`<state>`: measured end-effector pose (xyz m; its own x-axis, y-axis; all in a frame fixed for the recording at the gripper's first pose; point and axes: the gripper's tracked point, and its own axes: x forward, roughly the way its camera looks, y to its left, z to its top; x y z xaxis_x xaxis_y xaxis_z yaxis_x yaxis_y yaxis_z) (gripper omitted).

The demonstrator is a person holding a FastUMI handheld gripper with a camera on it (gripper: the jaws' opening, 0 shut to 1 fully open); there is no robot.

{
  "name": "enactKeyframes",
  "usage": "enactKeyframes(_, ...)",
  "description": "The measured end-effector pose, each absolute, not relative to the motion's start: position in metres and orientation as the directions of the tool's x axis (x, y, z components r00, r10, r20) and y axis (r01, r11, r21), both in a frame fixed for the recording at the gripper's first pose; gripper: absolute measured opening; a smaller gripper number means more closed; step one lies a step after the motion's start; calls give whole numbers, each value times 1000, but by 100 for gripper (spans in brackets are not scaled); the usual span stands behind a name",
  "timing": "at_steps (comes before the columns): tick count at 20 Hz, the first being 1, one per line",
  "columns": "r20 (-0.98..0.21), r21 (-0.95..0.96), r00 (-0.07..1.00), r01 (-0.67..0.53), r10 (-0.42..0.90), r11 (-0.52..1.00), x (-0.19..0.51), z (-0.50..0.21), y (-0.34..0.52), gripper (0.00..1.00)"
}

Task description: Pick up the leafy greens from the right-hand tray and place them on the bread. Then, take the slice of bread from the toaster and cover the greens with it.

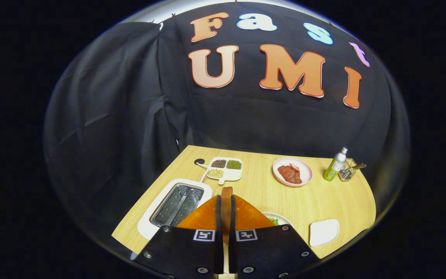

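Already the fingers [226,201] are pinching a slice of bread [227,192] in a narrow grip, holding it above the counter [323,201] beside the emptied toaster [176,205]. Greens [274,221] are peeking from a plate just right of the fingers; covering them is remaining, I judge.

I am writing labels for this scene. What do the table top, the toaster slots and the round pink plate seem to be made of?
Table top: light wood or wood-look laminate, matte, with fine grain lines. Toaster slots: probably metal, grey and reflective; its casing looks like white plastic. Pink plate: likely ceramic or melamine, smooth, slightly glossy. The hand-held gripper is shut on a brown bread slice.
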<state>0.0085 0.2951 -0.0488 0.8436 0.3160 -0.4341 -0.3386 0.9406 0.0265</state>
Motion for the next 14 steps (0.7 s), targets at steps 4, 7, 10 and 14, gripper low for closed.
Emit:
enactKeyframes(4,-451,44,827,-354,335,934,10,-82,283,5)
enactKeyframes(7,-478,101,800,-359,362,928,11,-112,278,5)
enactKeyframes(10,-501,106,788,-354,358,929,19,-136,266,5)
enactKeyframes(14,-499,115,790,-348,357,931,30,-149,249,5)
